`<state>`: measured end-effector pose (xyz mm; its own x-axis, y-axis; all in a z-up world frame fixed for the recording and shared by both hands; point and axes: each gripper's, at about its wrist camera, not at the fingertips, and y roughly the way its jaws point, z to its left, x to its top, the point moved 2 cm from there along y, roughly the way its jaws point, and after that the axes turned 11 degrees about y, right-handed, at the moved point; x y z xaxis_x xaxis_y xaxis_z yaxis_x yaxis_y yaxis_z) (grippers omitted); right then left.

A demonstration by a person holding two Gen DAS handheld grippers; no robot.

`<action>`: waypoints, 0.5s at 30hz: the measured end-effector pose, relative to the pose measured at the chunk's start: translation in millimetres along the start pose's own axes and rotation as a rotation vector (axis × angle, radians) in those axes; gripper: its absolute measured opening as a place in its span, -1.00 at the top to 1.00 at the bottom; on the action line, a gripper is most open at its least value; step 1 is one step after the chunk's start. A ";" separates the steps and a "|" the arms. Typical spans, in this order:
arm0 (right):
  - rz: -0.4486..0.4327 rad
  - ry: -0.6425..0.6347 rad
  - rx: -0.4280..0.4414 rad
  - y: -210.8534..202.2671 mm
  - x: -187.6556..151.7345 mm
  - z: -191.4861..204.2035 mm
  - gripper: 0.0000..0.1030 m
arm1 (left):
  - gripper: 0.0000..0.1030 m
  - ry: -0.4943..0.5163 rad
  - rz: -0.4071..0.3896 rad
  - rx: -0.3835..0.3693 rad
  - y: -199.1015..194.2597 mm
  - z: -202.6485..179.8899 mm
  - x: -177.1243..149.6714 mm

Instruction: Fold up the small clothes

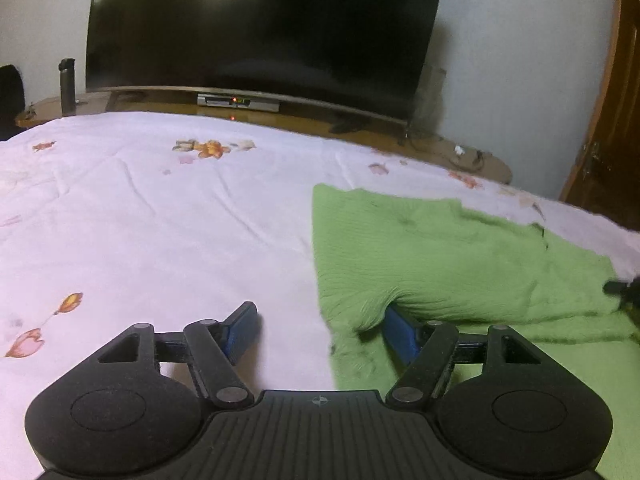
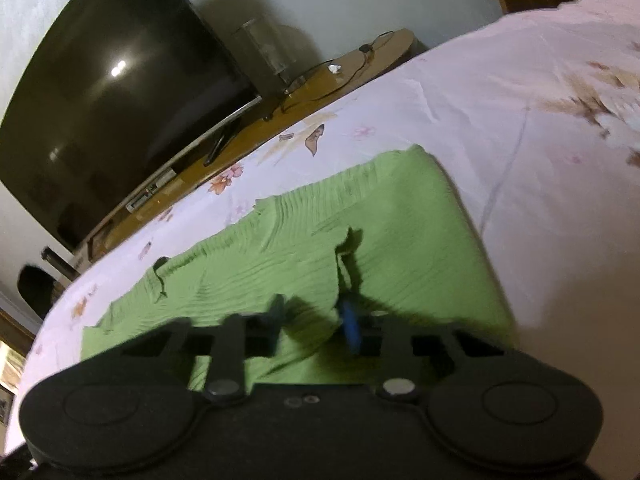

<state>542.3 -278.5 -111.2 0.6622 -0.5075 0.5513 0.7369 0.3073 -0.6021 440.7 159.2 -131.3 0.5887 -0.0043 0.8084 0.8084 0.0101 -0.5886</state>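
A green ribbed knit garment [image 1: 448,264] lies on the pink floral bedsheet [image 1: 160,240]. My left gripper [image 1: 320,324] is open at the garment's left edge: its right finger [image 1: 400,336] is tucked under a raised fold of the knit, its left finger [image 1: 240,332] rests on the bare sheet. In the right wrist view the garment [image 2: 320,248] lies spread ahead, its top layer folded over. My right gripper [image 2: 316,320] is low over it, jaws apart, blurred, with green fabric bunched between the fingers.
A large dark TV [image 1: 264,28] stands on a wooden stand [image 1: 304,120] past the bed's far edge, with a set-top box [image 1: 238,102] and a dark bottle [image 1: 67,86]. A wooden door [image 1: 612,120] is at the right. Cables [image 2: 332,80] lie on the stand.
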 end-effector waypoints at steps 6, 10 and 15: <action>-0.087 -0.101 0.080 -21.2 10.3 30.2 0.87 | -0.36 0.025 -0.052 0.022 -3.6 -3.0 1.6; -0.225 -0.153 0.152 -63.9 13.7 38.5 0.87 | -0.36 -0.020 -0.062 0.059 0.6 4.1 -0.3; -0.059 -0.068 -0.017 -33.5 0.0 -9.1 0.87 | -0.36 -0.012 -0.018 0.035 5.3 5.0 -1.2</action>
<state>516.4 -296.1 -96.3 0.6262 -0.4679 0.6236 0.7725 0.2644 -0.5773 444.2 164.3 -135.4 0.5736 0.0070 0.8191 0.8181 0.0453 -0.5733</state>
